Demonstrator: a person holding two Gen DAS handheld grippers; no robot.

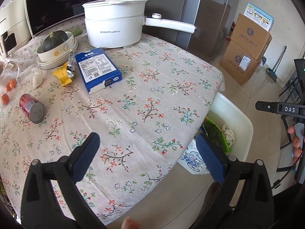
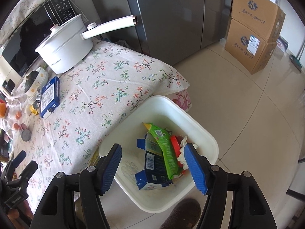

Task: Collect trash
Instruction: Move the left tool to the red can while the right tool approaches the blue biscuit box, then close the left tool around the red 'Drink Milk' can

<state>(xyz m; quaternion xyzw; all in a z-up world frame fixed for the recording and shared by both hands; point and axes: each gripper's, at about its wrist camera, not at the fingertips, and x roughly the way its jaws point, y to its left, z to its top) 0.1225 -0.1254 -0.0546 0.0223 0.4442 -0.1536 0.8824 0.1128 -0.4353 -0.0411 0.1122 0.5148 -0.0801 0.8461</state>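
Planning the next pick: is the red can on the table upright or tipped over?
Tipped over. The red can lies on its side on the floral tablecloth, its grey end facing the left wrist camera.

White bin (image 2: 200, 131) — green wrapper (image 2: 167, 152) inside; floral tablecloth (image 1: 152, 99), blue box (image 1: 98, 68), red can (image 1: 31, 107).

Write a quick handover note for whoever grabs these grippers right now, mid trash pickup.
Left gripper: open, empty, over the table.
Right gripper: open, empty, above the white bin beside the table.
Done: green wrapper, blue carton and crumpled tissue lie in the bin.
Left on the table: red can on its side, blue box, yellow wrapper.
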